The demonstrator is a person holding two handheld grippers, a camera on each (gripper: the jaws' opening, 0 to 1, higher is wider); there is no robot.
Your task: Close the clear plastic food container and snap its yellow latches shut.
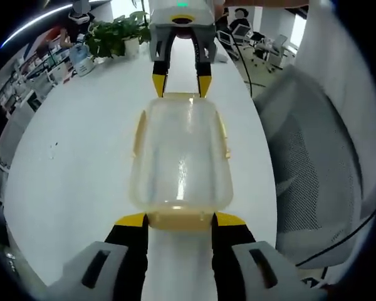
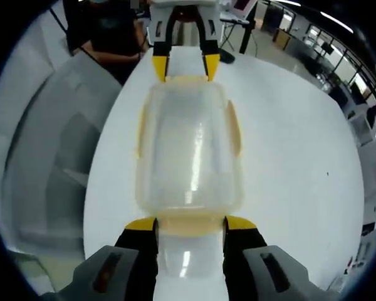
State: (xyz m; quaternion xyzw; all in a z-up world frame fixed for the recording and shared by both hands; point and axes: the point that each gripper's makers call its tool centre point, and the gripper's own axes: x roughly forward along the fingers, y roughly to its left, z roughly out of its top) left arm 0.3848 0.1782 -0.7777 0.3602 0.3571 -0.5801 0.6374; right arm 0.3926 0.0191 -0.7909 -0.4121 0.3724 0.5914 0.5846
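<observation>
A clear plastic food container (image 1: 182, 157) (image 2: 188, 157) lies on the white table (image 1: 69, 163) with its lid resting on top. Yellow side latches (image 1: 139, 132) (image 2: 235, 128) stand slightly flared out from its long sides. My left gripper (image 1: 180, 221) is open at one short end, its yellow-tipped jaws flanking that end's yellow latch (image 1: 178, 219). My right gripper (image 2: 191, 224) is open at the opposite short end, astride the latch (image 2: 189, 224) there. Each gripper faces the other across the container: right gripper (image 1: 182, 81), left gripper (image 2: 186, 68).
A grey mesh office chair (image 1: 313, 169) (image 2: 44, 163) stands close beside the table's long edge. A potted plant (image 1: 116, 37) and a water bottle (image 1: 81, 59) sit at the table's far end. A person in dark clothes (image 2: 113, 31) is behind the left gripper.
</observation>
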